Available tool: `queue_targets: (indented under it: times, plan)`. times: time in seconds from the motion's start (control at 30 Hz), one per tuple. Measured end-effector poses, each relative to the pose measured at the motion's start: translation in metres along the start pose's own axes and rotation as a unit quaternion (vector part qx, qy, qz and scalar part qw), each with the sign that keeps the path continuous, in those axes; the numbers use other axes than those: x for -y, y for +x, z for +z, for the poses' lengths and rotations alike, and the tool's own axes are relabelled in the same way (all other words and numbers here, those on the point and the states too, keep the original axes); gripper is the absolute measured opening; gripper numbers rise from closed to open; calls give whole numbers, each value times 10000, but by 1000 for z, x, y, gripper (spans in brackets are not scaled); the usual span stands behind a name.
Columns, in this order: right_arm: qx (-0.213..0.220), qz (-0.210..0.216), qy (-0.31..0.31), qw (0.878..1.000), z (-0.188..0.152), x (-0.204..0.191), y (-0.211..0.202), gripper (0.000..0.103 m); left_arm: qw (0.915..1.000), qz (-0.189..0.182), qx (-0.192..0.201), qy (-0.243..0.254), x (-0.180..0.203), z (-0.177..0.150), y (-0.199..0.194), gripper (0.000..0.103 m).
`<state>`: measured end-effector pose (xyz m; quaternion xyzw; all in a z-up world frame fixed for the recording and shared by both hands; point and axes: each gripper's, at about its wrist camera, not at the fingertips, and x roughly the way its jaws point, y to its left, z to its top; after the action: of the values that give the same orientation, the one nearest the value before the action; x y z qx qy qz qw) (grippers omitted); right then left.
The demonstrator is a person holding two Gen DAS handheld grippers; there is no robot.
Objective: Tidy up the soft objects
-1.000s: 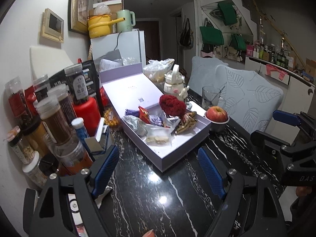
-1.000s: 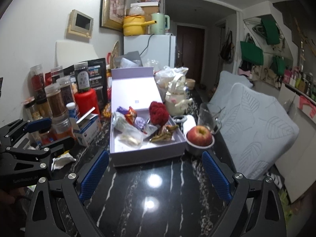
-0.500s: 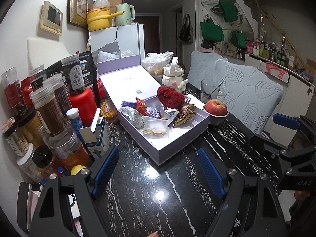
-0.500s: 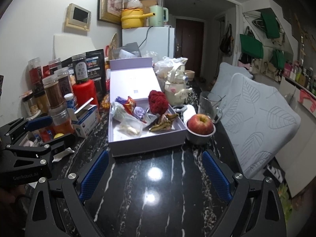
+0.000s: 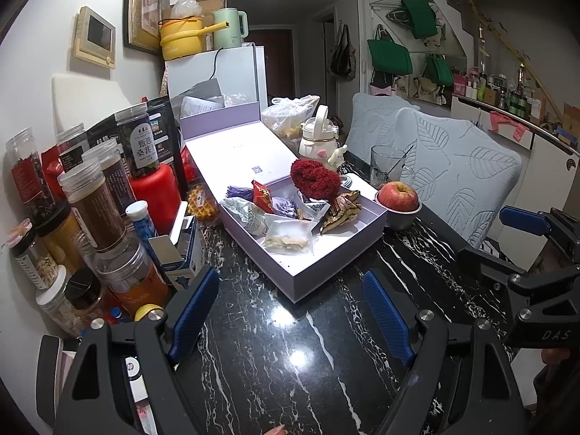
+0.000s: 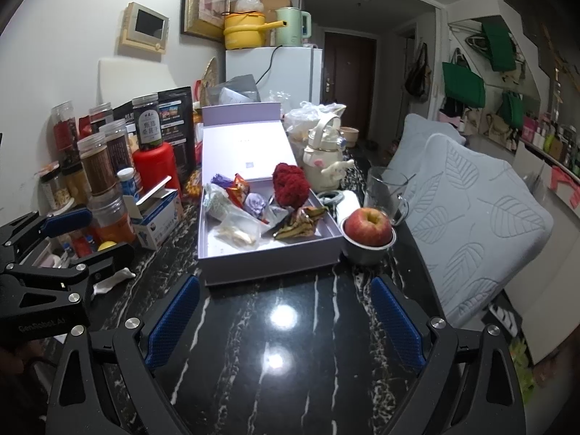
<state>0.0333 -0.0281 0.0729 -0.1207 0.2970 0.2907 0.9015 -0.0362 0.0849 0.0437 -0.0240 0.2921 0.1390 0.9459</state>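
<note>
I hold both tools low over the black marble table (image 6: pixel 290 373), aimed at the lilac box (image 6: pixel 268 257) at my 12 o'clock, so that each camera takes in its whole contents before I choose. My left gripper (image 5: pixel 290 311) has its jaws spread wide with nothing between the ribbed blue pads (image 5: pixel 192 311); my right gripper (image 6: pixel 286 322) is equally wide and empty, only bare stone showing in the gap.

The soft things sit inside the box. The red fuzzy bundle (image 5: pixel 314 183), looking like yarn or chenille, leans at the far side, toward 1 o'clock in the left view; I judge it will squash easily and spring back. Around it lie crinkly foil wrappers (image 5: pixel 261 199), a clear plastic pouch (image 5: pixel 290 241) of pale pieces, and a crumpled gold wrapper (image 5: pixel 340 212), all thin, slippery and shapeless. The box itself is stiff card with crisp walls, its lid (image 5: pixel 235 152) folded back flat, which leaves the tray open from above.

At 2 o'clock an apple (image 6: pixel 368 225) rests in a small metal bowl (image 6: pixel 366 253), just beside the box wall: hard, smooth, not my concern. Rigid plastic jars (image 5: pixel 98 203) crowd 10 o'clock.
</note>
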Motion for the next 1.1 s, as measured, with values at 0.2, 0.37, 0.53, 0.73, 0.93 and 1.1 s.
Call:
queue_targets:
  times: [0.2, 0.37, 0.53, 0.73, 0.93, 1.1]
  plan:
    - [-5, 1, 9, 10000, 0, -1, 0, 96, 10000, -48, -9, 20, 2, 1, -1, 83]
    - [-4, -4, 10, 10000, 0, 0, 0, 96, 10000, -56, -12, 36, 2, 2, -1, 83]
    - [-10, 1, 19, 10000, -1, 1, 0, 96, 10000, -85, -17, 38, 3, 2, -1, 83]
    - [-7, 4, 11, 10000, -2, 3, -1, 96, 9999, -92, -23, 55, 4, 3, 0, 82]
    - [-18, 1, 13, 10000, -2, 3, 0, 96, 9999, -113, -43, 76, 5, 2, -1, 83]
    - [-37, 8, -2, 10000, -3, 7, -1, 96, 9998, -131, -80, 132, 6, 2, 1, 82]
